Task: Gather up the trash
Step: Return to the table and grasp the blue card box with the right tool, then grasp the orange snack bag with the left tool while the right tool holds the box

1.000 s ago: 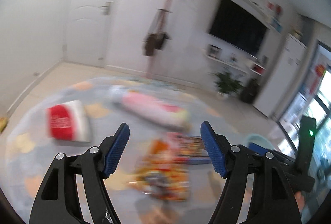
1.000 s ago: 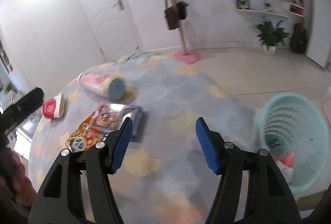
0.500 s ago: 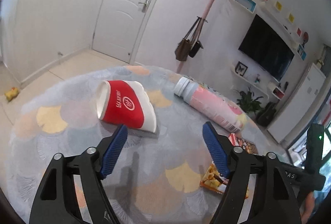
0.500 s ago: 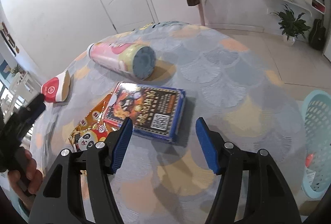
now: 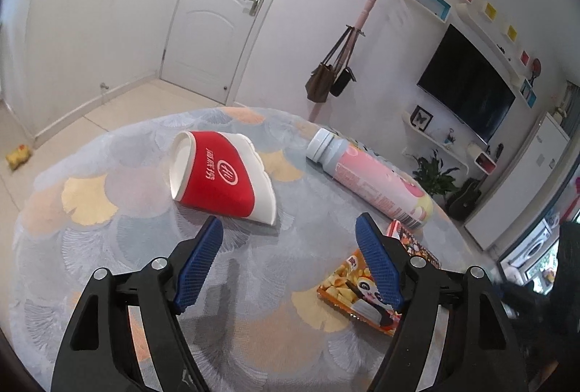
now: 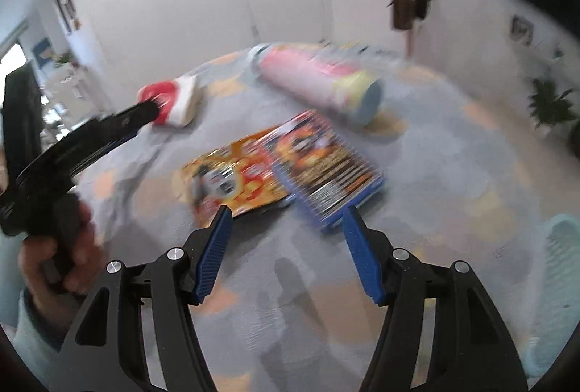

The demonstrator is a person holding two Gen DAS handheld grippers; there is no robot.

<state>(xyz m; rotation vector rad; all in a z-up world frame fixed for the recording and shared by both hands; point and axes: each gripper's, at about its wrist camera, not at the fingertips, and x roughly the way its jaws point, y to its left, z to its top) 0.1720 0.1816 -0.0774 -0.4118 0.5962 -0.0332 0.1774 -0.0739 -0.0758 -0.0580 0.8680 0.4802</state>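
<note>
Just beyond the left gripper (image 5: 288,249), whose jaws stand wide and empty, the crushed red paper cup (image 5: 217,176) lies on its side, long axis slanting far-left to near-right, nearer this hand.

On the table (image 5: 90,247) a cup (image 5: 221,174) lies on its side to the left, a bottle (image 5: 369,178) on its side behind and to the right of it. Nearer, right of the cup, a box (image 6: 326,167) overlaps a snack bag (image 6: 235,182). A basket (image 6: 558,283) stands off the table's right edge.
</note>
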